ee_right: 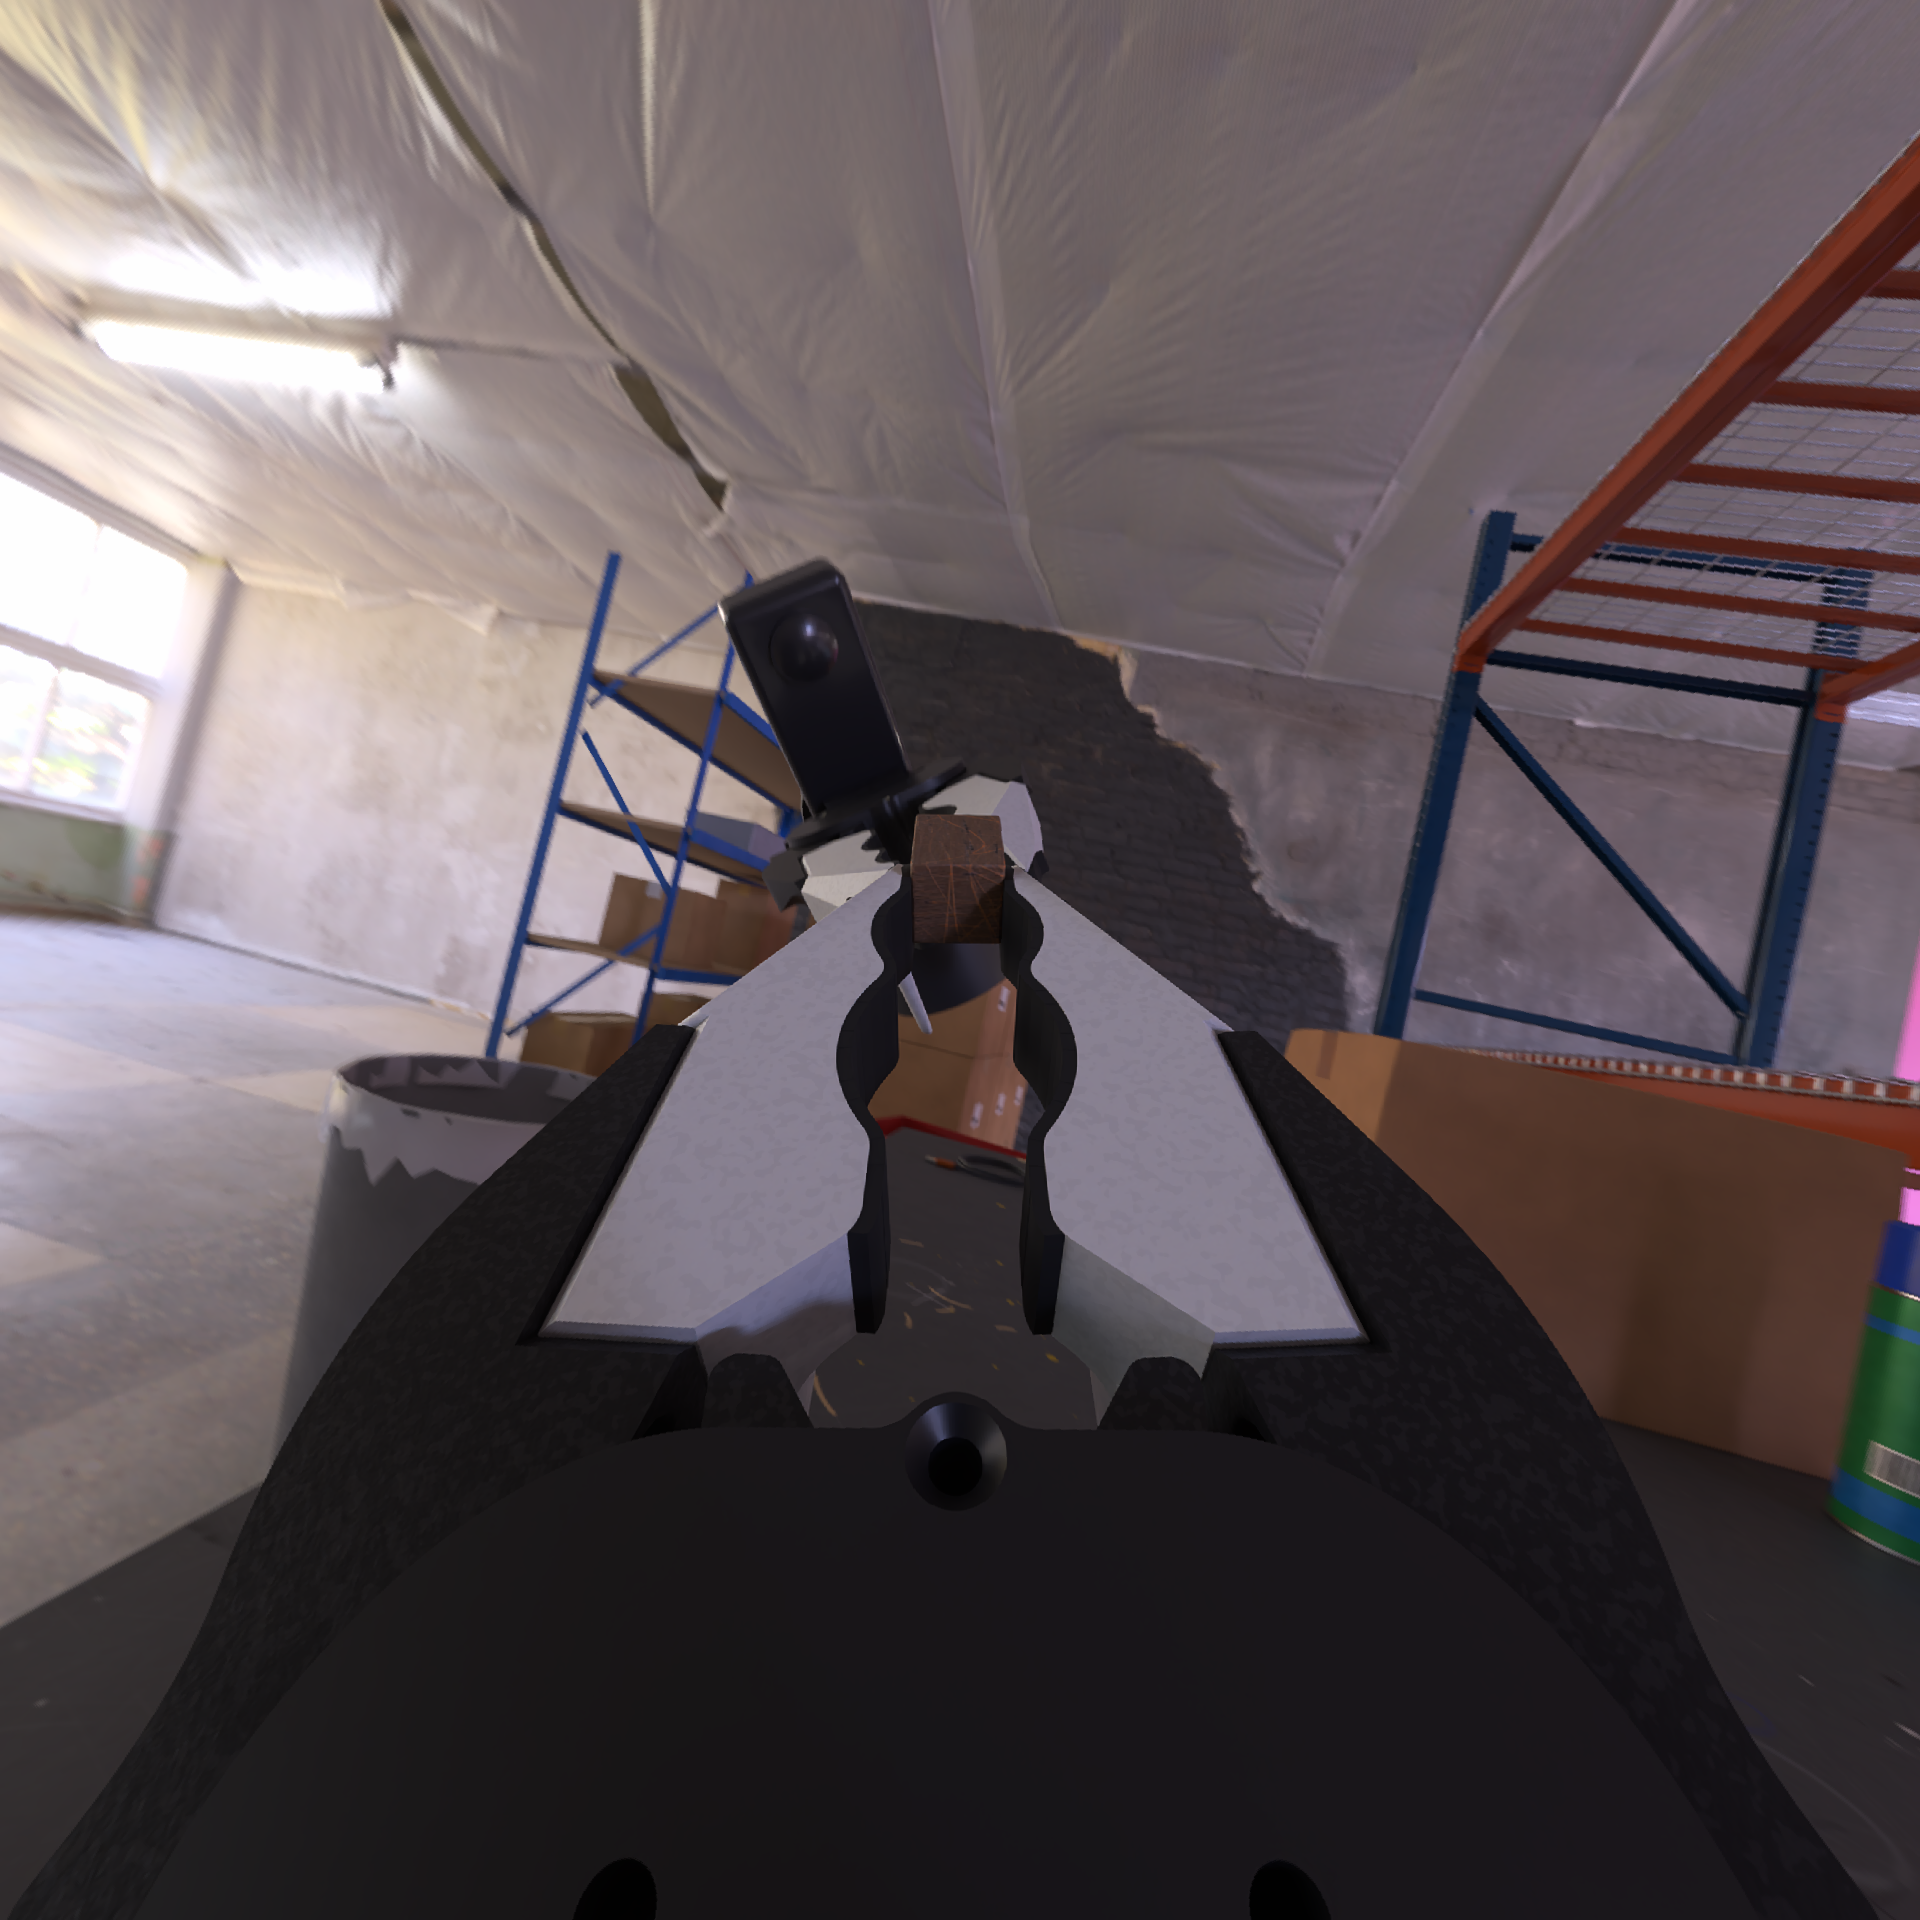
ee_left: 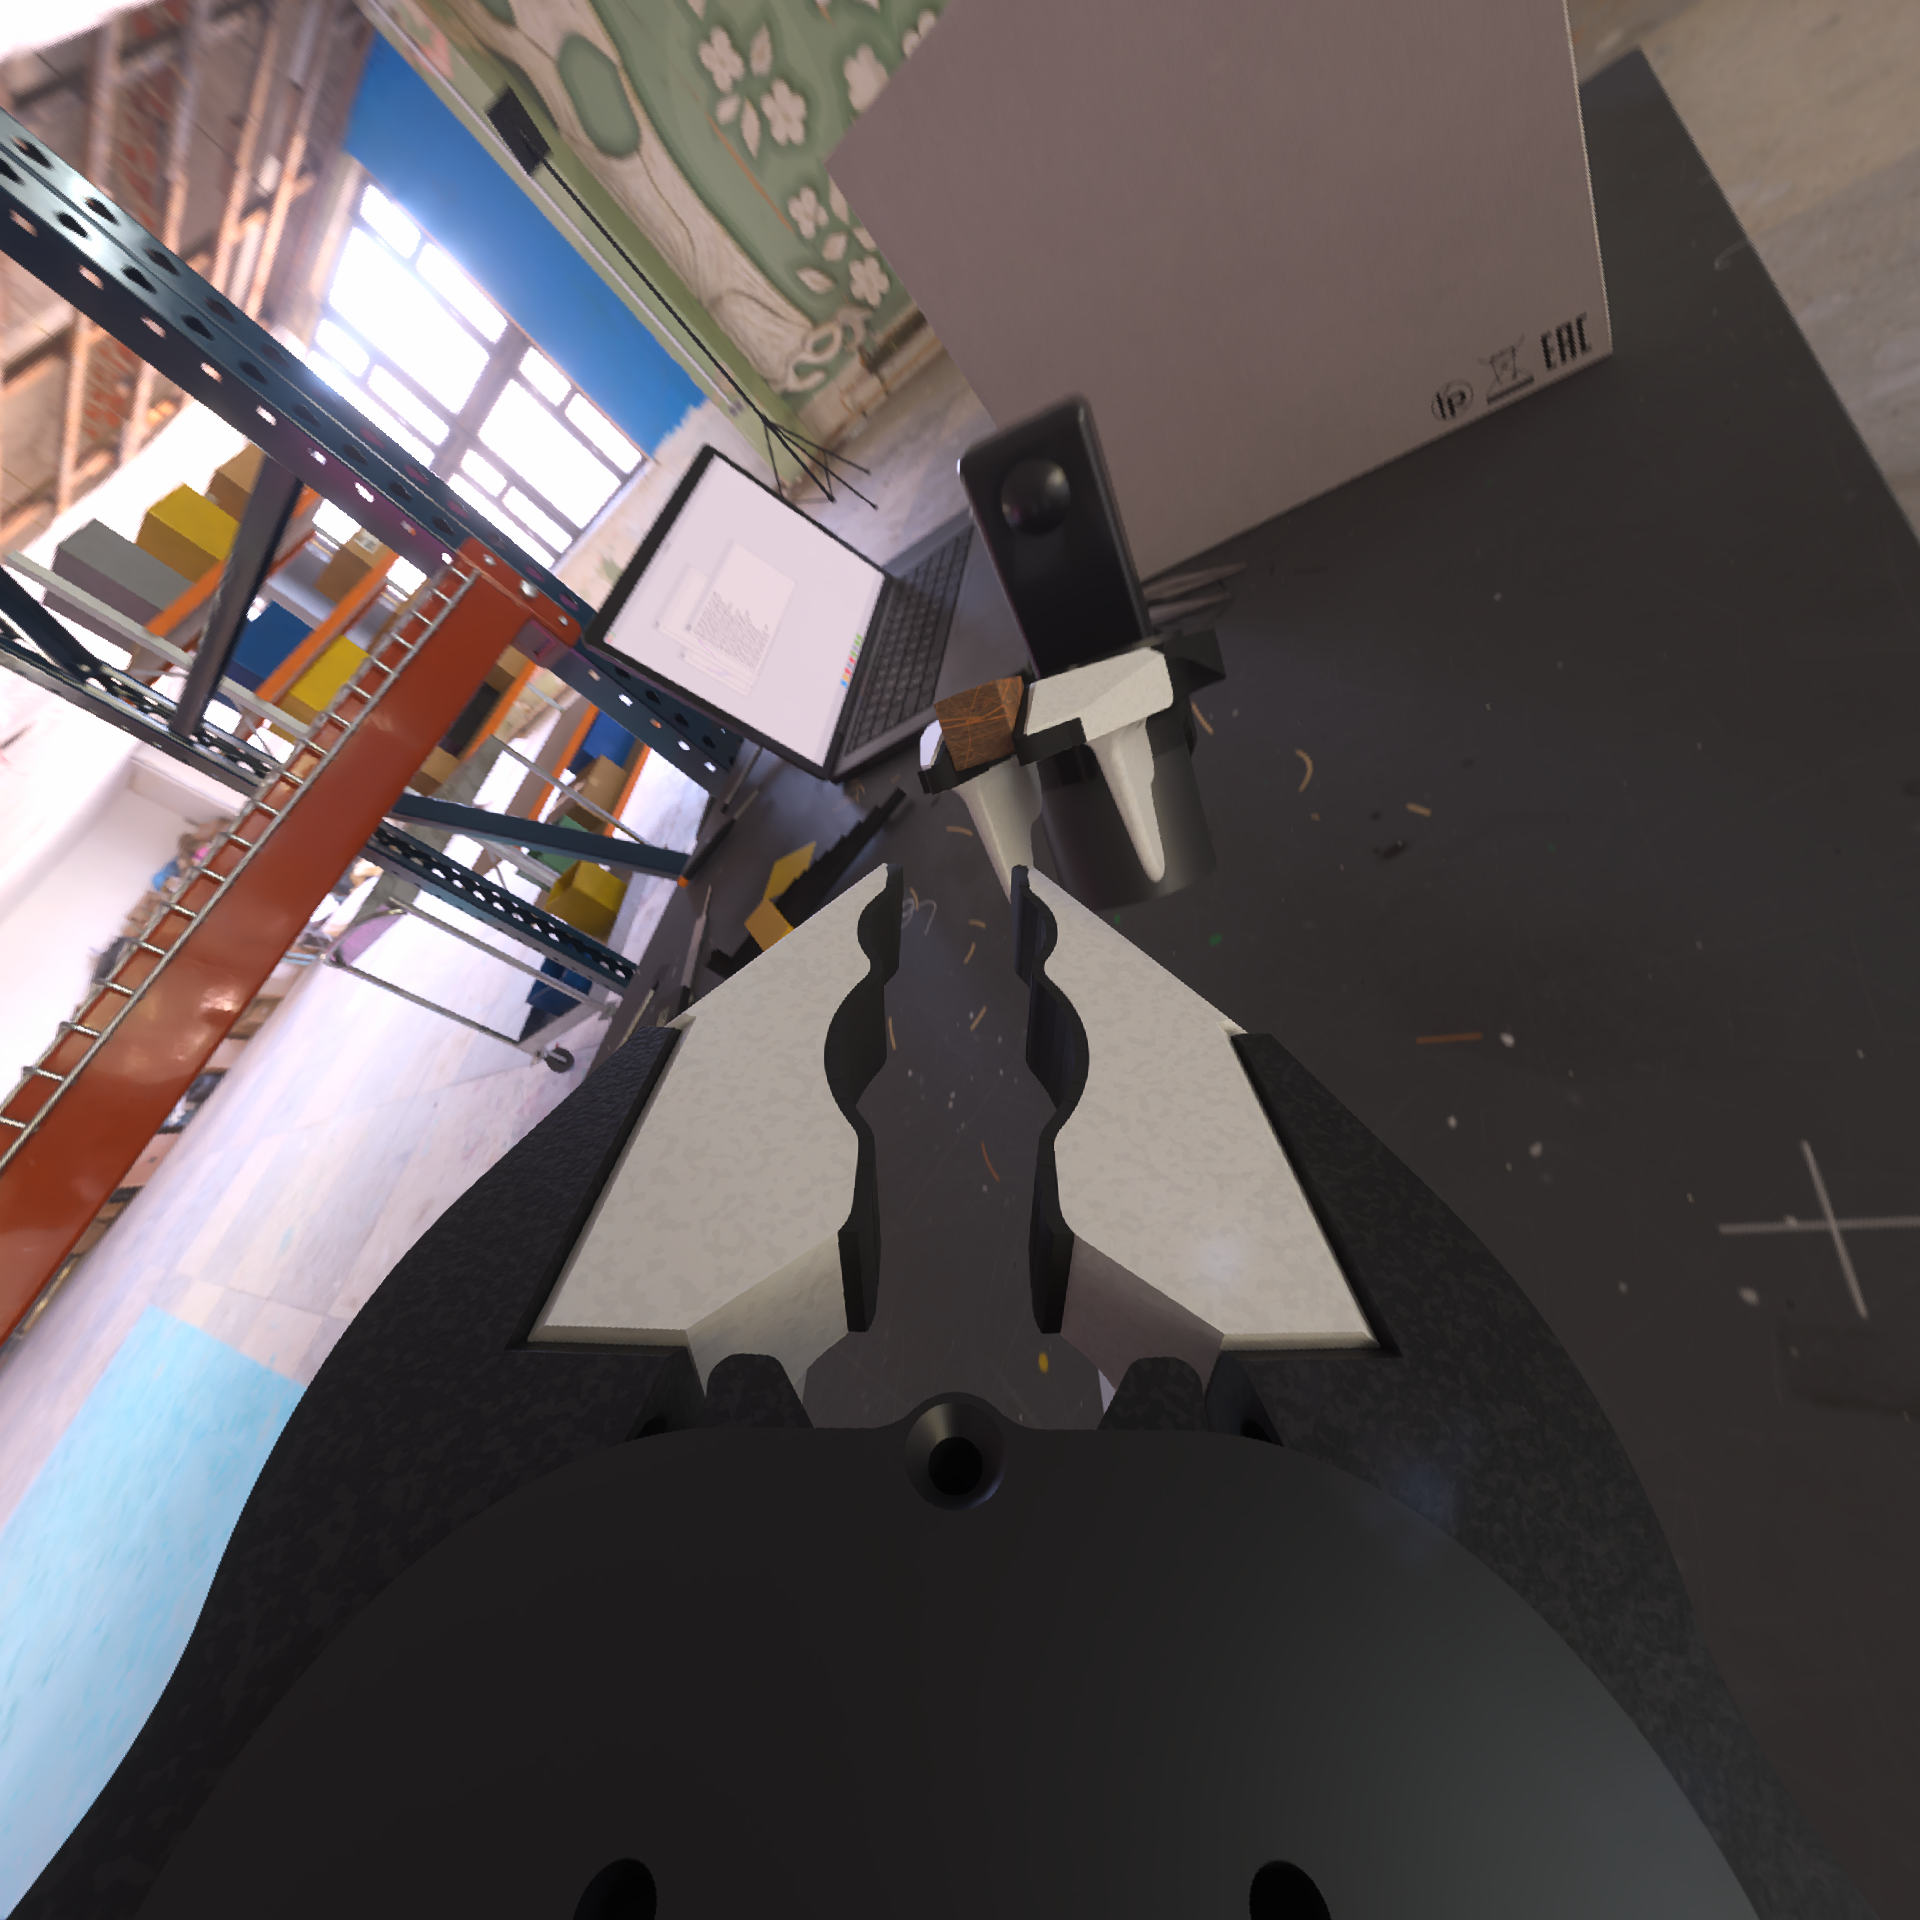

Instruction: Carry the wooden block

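The wooden block (ee_right: pixel 956 883) is a small brown cube. My right gripper (ee_right: pixel 958 896) is shut on it at the fingertips and holds it up in the air above the dark table (ee_right: pixel 935 1278). In the left wrist view the block (ee_left: pixel 971 717) shows ahead, clamped between the right gripper's white fingers (ee_left: pixel 1091 696). My left gripper (ee_left: pixel 958 883) is open with nothing between its fingers, and it points at the block from a short way off. The left gripper's black camera plate (ee_right: pixel 821 686) shows just behind the block in the right wrist view.
An open laptop (ee_left: pixel 769 623) and a large grey board (ee_left: pixel 1247 260) stand on the dark table (ee_left: pixel 1558 935). A cardboard box (ee_right: pixel 1558 1195) and a green and blue can (ee_right: pixel 1881 1403) are at the right. A grey bucket (ee_right: pixel 416 1143) stands at the left. Metal racks (ee_left: pixel 312 727) surround the area.
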Robot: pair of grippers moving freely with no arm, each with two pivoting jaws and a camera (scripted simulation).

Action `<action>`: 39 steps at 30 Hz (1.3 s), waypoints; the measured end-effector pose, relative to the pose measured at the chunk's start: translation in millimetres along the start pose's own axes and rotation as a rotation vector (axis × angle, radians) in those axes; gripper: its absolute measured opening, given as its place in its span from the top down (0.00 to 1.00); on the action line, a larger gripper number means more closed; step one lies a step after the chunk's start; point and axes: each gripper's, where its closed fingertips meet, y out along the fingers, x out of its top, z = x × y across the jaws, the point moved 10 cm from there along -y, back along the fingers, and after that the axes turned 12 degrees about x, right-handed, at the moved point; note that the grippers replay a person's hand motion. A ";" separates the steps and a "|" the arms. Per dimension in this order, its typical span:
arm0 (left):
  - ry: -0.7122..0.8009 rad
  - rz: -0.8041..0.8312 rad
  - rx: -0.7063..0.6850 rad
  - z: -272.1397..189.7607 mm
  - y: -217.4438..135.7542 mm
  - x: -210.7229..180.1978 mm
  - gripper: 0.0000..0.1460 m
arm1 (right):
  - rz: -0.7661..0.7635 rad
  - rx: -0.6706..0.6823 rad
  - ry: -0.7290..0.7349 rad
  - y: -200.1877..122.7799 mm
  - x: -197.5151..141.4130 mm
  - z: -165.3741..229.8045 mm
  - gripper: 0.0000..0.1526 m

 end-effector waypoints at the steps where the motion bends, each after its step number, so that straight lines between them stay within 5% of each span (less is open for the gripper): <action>1: -0.006 -0.018 0.013 -2.3 0.8 1.4 0.86 | -0.024 0.011 0.012 -1.3 0.8 -0.6 0.90; 9: -0.077 -0.132 0.027 -7.5 5.2 9.6 0.87 | -0.054 0.040 0.041 -2.5 -0.4 -1.0 0.90; 30: -0.024 -0.129 0.015 -9.6 8.5 4.9 0.94 | 0.029 0.025 0.037 -2.9 -6.8 -5.3 0.90; 32: -0.015 -0.075 0.088 -10.0 8.2 -4.7 0.90 | 0.098 -0.062 -0.003 -5.5 -10.6 -9.6 0.90; 34: -0.049 -0.006 0.124 -9.1 6.6 -19.3 0.74 | 0.236 -0.229 -0.110 -7.9 -13.7 -12.4 0.90; 39: -0.284 0.127 0.244 -11.6 0.2 -83.3 0.66 | 0.850 -0.617 -0.578 -4.2 -35.8 -12.0 0.90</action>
